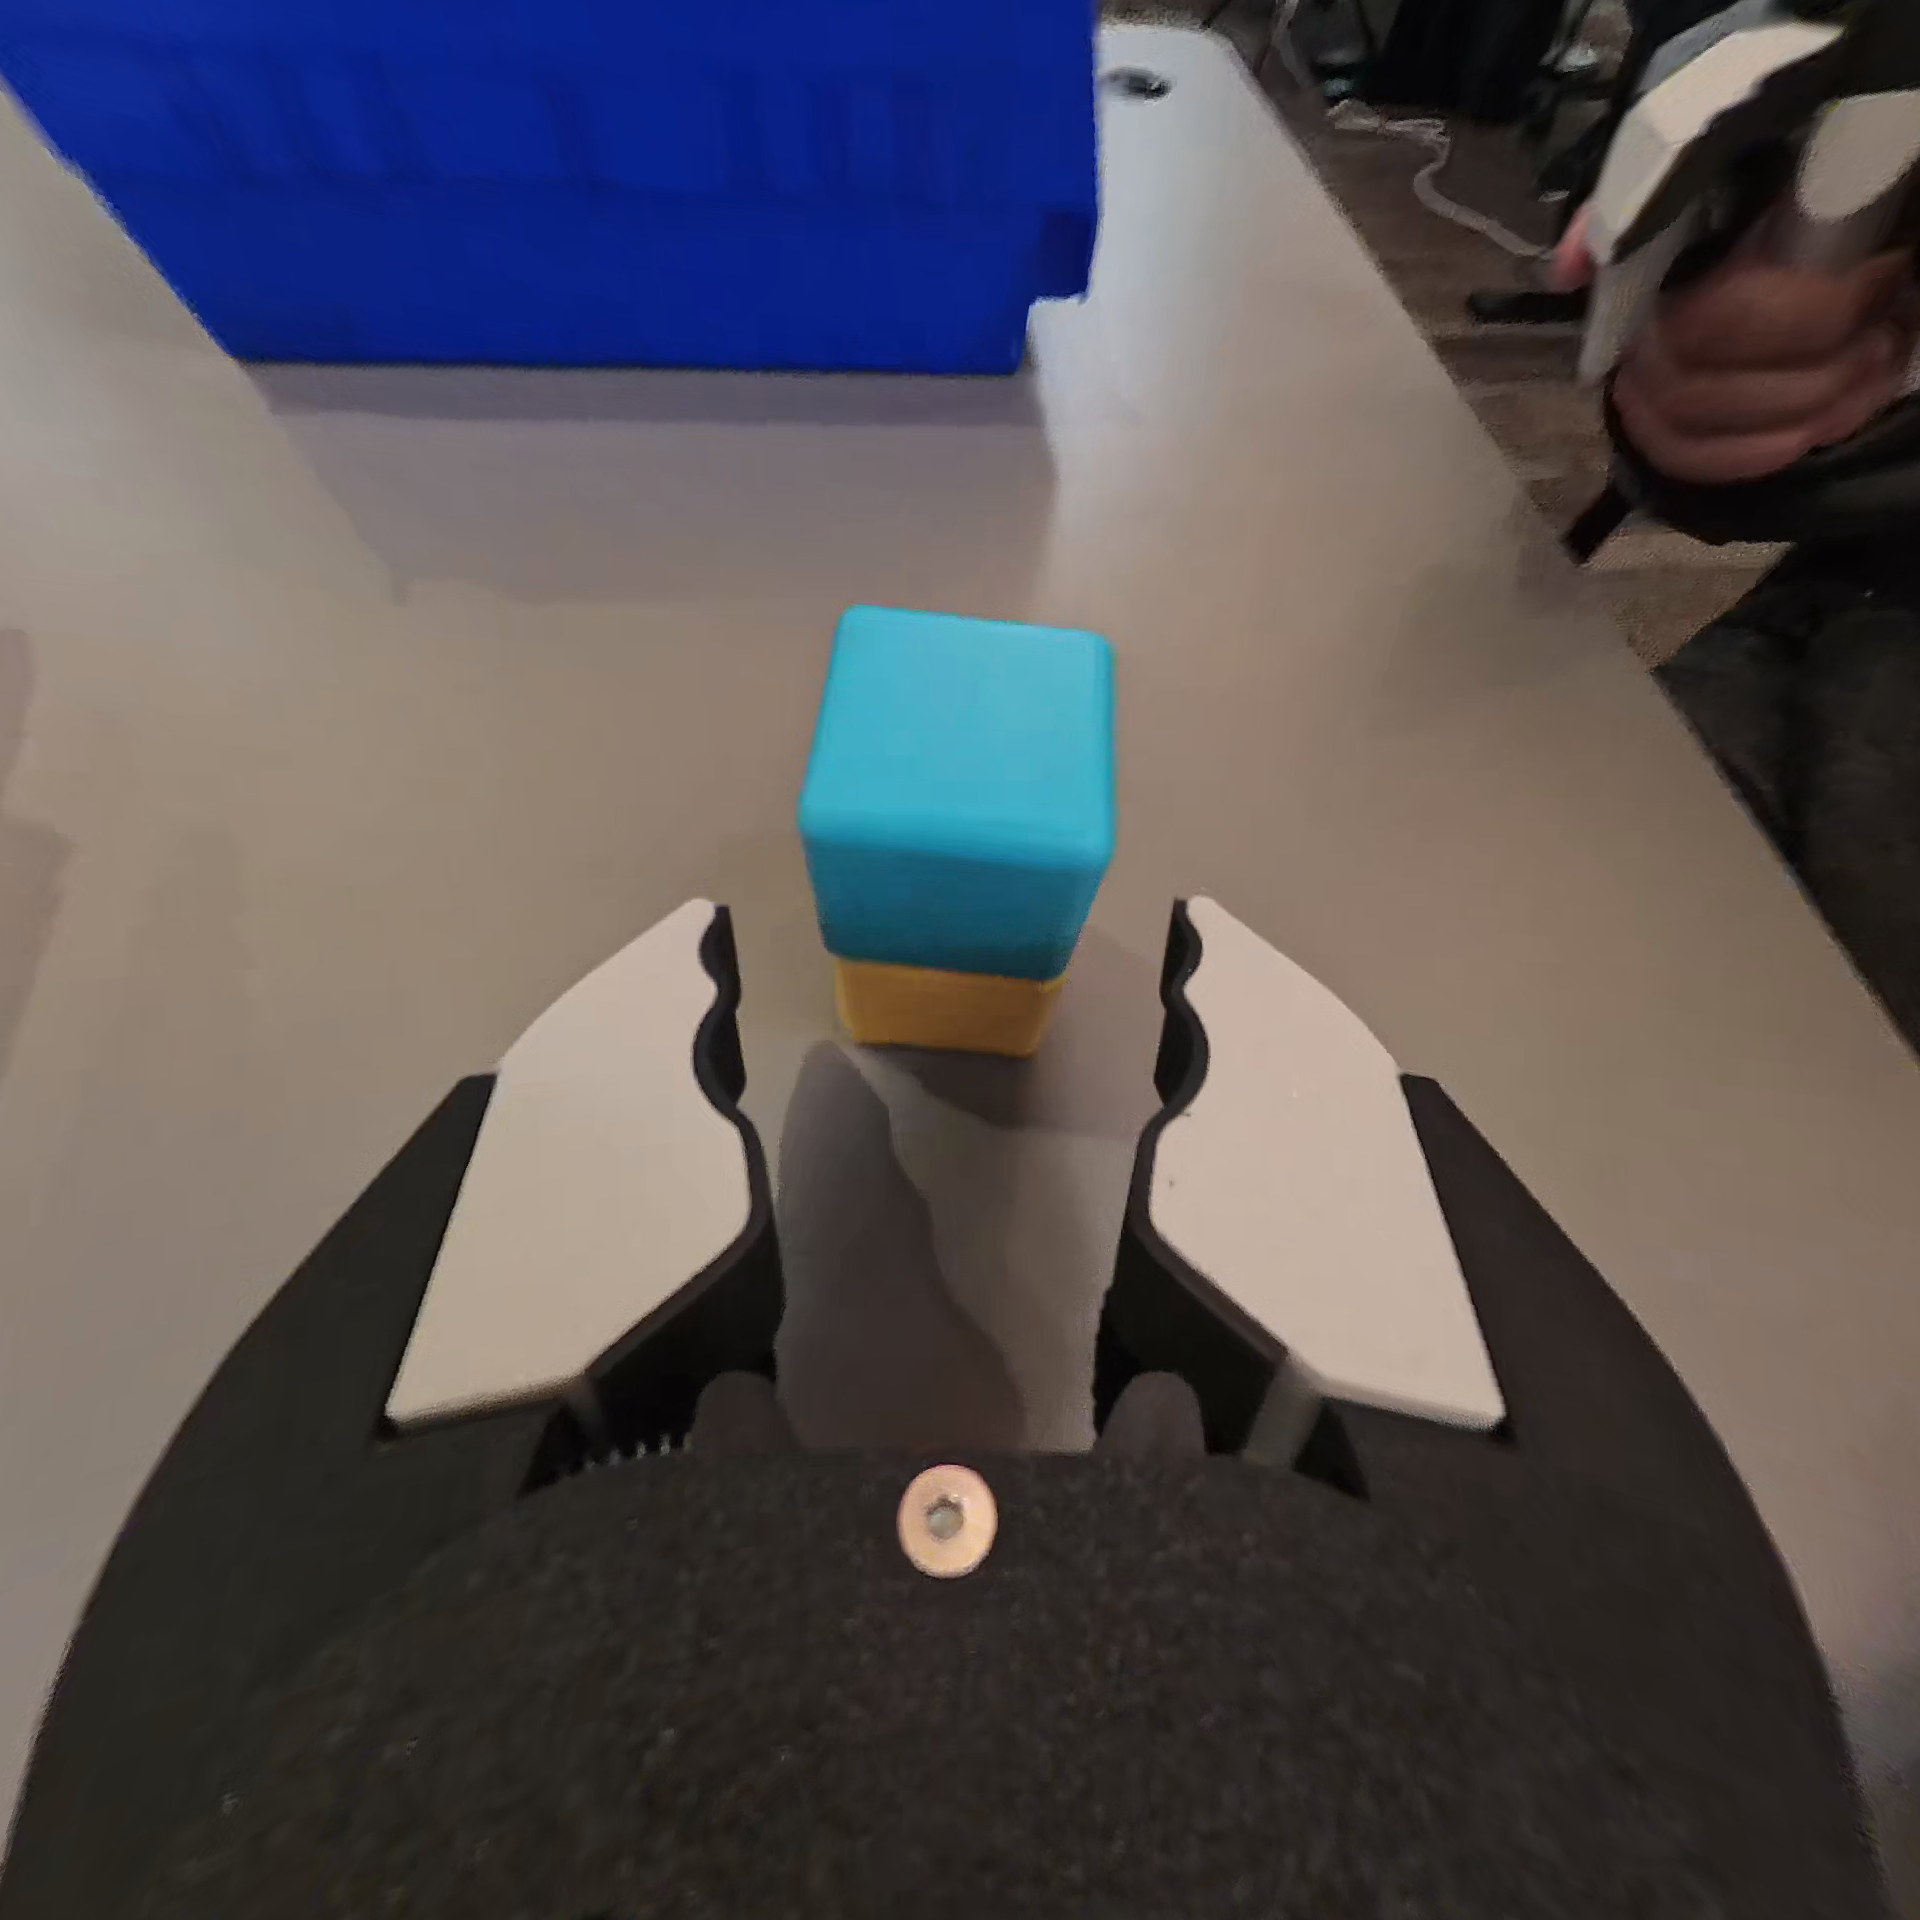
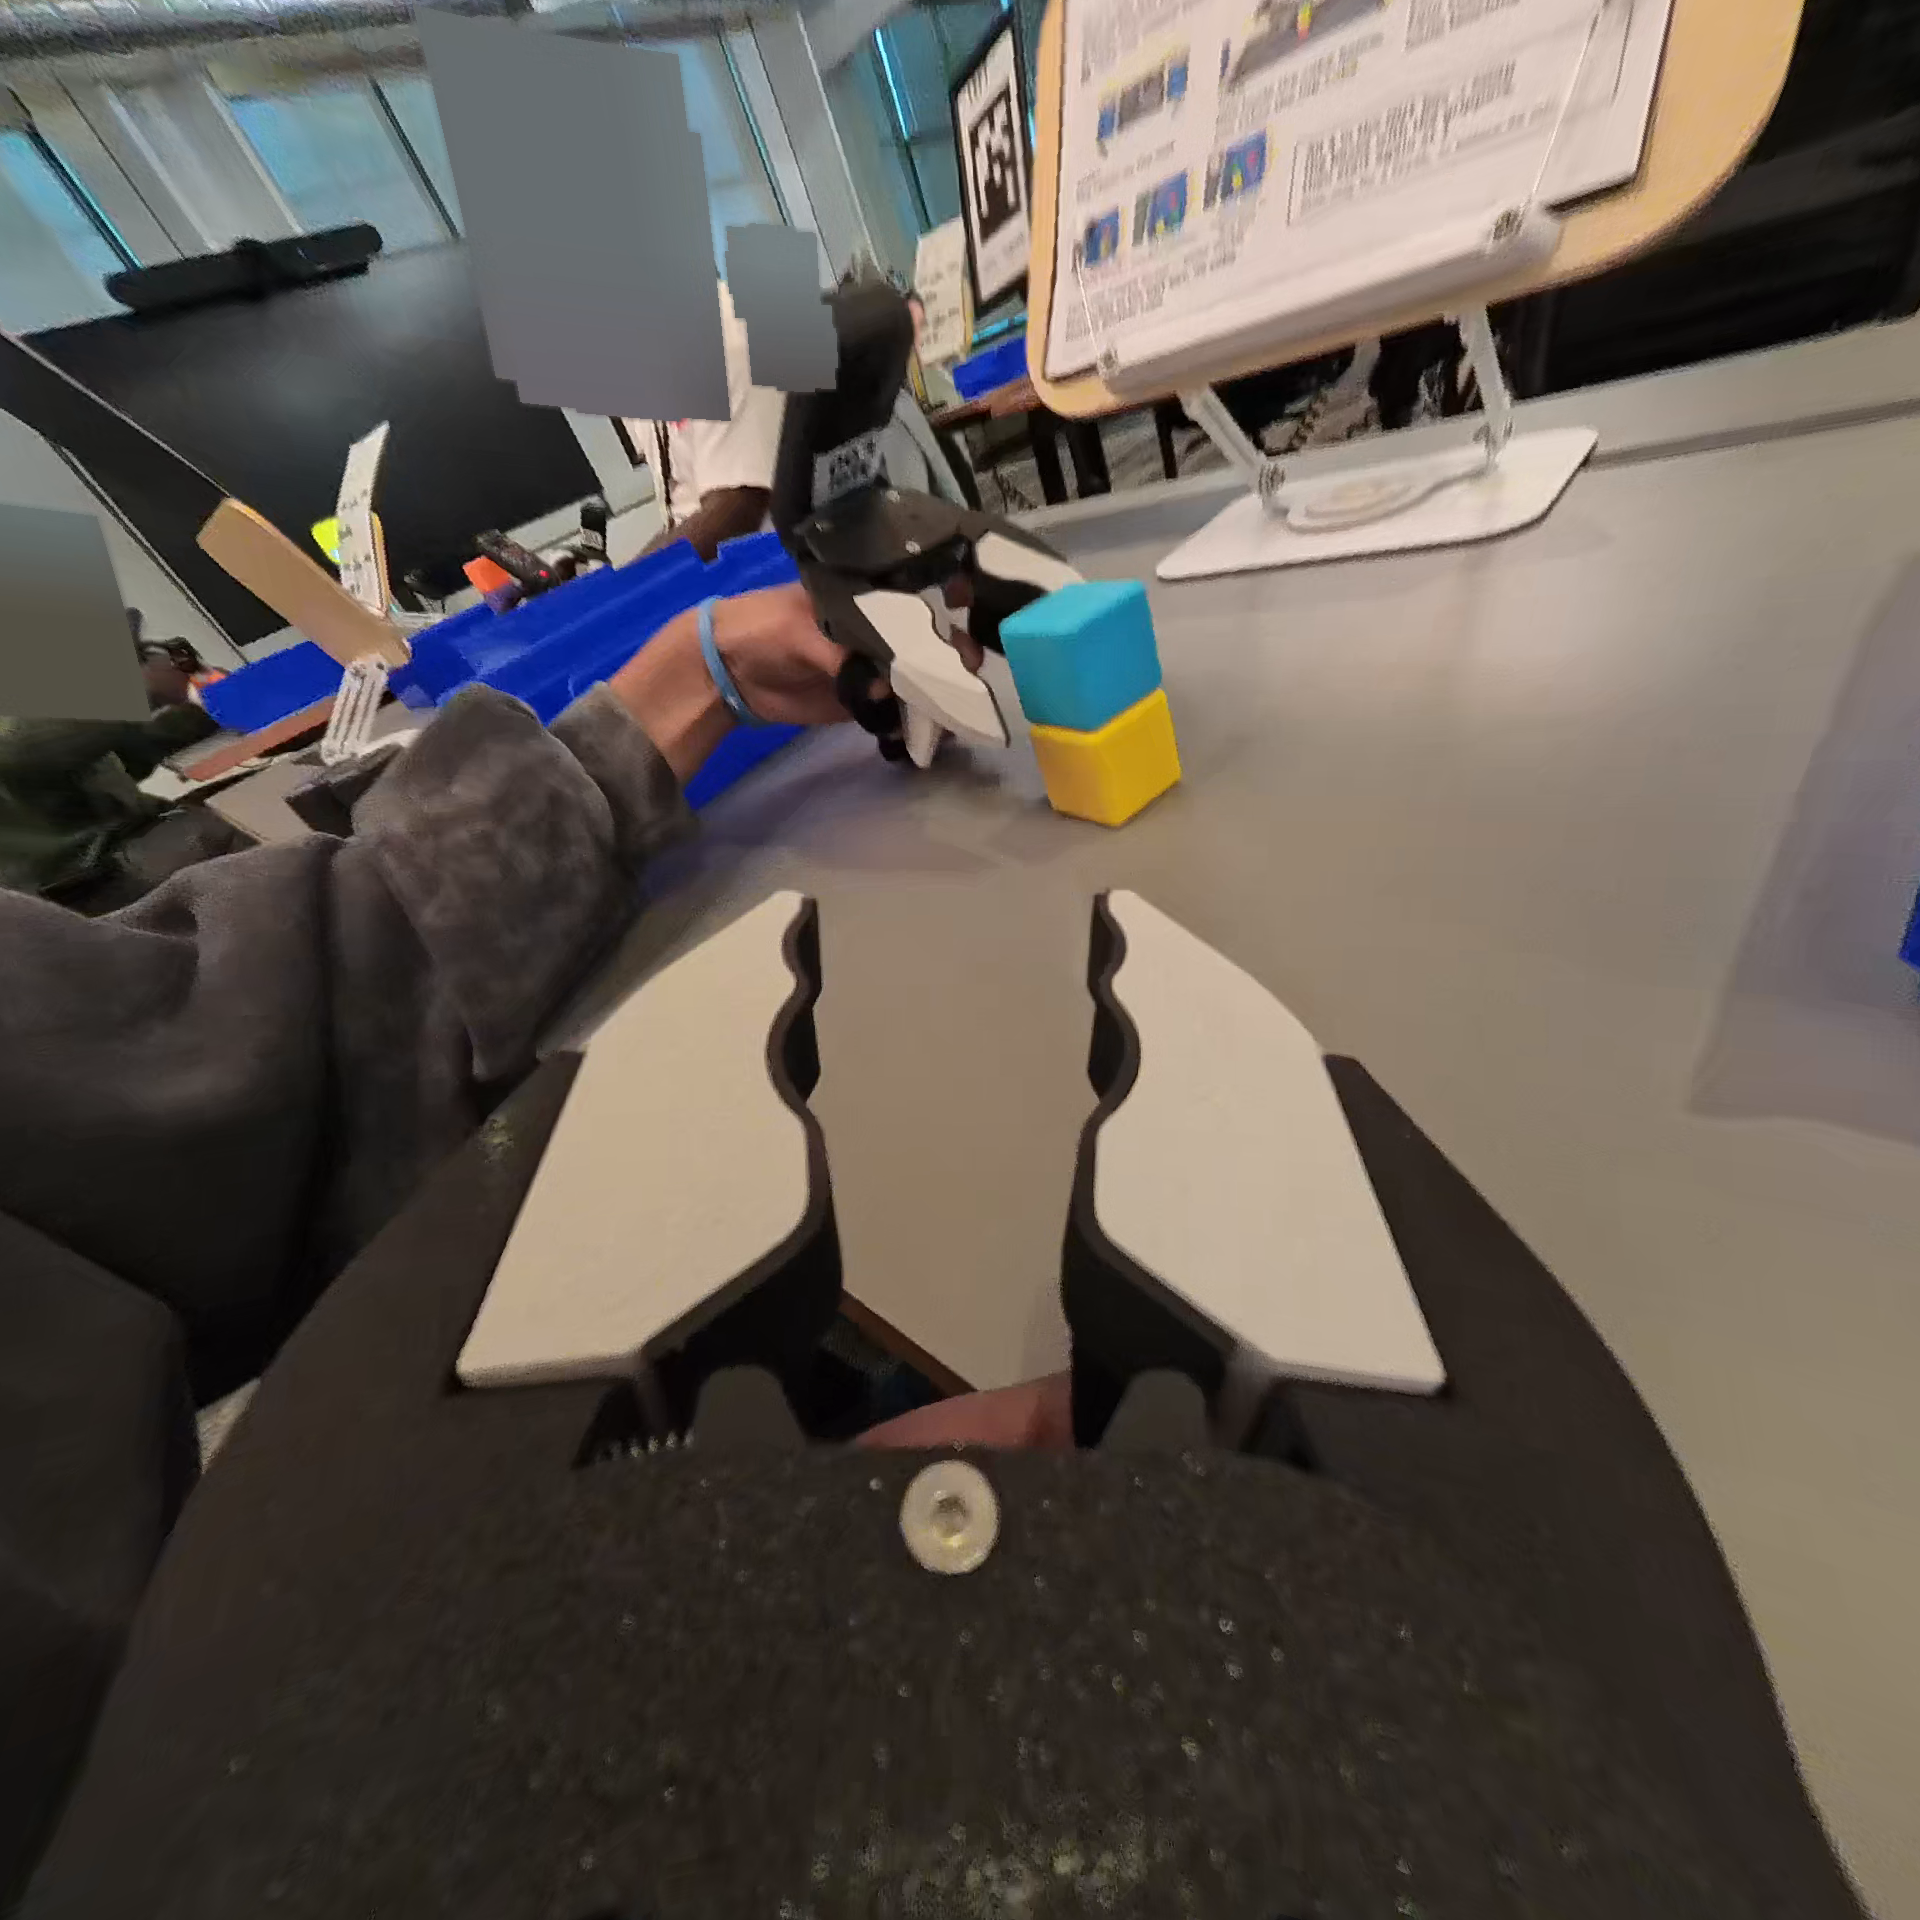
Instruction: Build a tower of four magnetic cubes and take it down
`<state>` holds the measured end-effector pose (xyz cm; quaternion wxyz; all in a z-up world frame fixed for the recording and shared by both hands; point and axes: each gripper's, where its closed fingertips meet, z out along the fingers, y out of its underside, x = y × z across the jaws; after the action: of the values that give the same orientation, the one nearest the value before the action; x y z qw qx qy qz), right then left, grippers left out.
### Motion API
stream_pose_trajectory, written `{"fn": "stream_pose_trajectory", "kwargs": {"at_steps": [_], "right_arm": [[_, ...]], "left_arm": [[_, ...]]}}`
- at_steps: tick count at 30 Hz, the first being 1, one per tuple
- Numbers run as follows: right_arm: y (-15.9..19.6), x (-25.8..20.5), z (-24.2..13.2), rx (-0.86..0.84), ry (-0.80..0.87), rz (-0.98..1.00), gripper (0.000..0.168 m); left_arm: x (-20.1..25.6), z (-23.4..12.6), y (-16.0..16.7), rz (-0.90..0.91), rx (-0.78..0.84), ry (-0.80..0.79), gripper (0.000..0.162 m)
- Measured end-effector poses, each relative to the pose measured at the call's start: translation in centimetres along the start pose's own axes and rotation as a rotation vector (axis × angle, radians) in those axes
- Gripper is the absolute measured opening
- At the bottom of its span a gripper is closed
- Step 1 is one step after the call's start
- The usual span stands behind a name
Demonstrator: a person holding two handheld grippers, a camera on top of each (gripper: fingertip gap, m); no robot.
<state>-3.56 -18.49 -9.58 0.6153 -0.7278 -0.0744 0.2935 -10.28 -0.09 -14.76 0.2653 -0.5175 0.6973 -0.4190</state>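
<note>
left wrist view: blue cube (image 1: 956,779) atop yellow cube (image 1: 948,1006)

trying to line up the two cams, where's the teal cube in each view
Left wrist view: the teal cube sits at centre, just beyond the open left gripper.
Right wrist view: upper middle, right of centre, beside the left gripper's fingertips.
Shared landmark: the yellow cube directly under it, also seen here.

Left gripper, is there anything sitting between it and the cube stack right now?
Nothing visible. The left gripper is open, facing the blue cube stacked on the yellow cube, with only bare table between.
</note>
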Motion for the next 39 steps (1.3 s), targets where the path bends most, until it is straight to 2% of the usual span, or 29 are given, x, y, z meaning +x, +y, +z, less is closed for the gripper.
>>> {"fn": "stream_pose_trajectory", "kwargs": {"at_steps": [4, 9, 10, 11, 15, 18, 23, 27, 32, 34, 39], "right_arm": [[0.3, 0.3, -0.2, -0.004, -0.035, 0.086, 0.049], [0.4, 0.4, -0.5, -0.011, -0.028, 0.070, 0.049], [0.5, 0.5, -0.4, -0.017, -0.020, 0.061, 0.049], [0.6, 0.5, -0.4, -0.022, -0.015, 0.053, 0.049], [1.0, 0.9, 0.7, -0.053, 0.015, 0.033, 0.048], [0.0, 1.1, 3.2, -0.101, 0.018, -0.029, 0.049], [-0.2, 1.9, 9.7, -0.296, -0.055, -0.304, 0.065], [0.0, 3.7, 15.4, -0.382, -0.074, -0.529, 0.072], [1.9, 4.7, 19.4, -0.474, -0.169, -0.487, 0.070], [1.4, 4.4, 19.9, -0.422, -0.204, -0.445, 0.052], [1.1, 4.1, 19.6, -0.396, -0.222, -0.470, 0.050]], "left_arm": [[-1.0, 0.8, 2.6, 0.011, -0.160, -0.055, 0.078], [-0.7, 2.6, 3.0, 0.059, -0.234, -0.043, 0.079], [-0.7, 2.9, 3.0, 0.079, -0.246, -0.052, 0.074], [-0.7, 3.1, 2.9, 0.097, -0.248, -0.051, 0.058], [0.0, 3.3, 2.8, 0.119, -0.246, -0.004, 0.056], [0.2, 3.4, 2.8, 0.131, -0.248, 0.002, 0.056], [0.3, 3.4, 2.8, 0.134, -0.248, 0.008, 0.056], [0.3, 3.3, 2.8, 0.136, -0.248, 0.010, 0.056], [0.3, 3.3, 2.8, 0.138, -0.248, 0.010, 0.056], [0.4, 3.3, 2.8, 0.139, -0.249, 0.014, 0.056], [0.7, 3.4, 2.9, 0.147, -0.250, 0.030, 0.056]]}}
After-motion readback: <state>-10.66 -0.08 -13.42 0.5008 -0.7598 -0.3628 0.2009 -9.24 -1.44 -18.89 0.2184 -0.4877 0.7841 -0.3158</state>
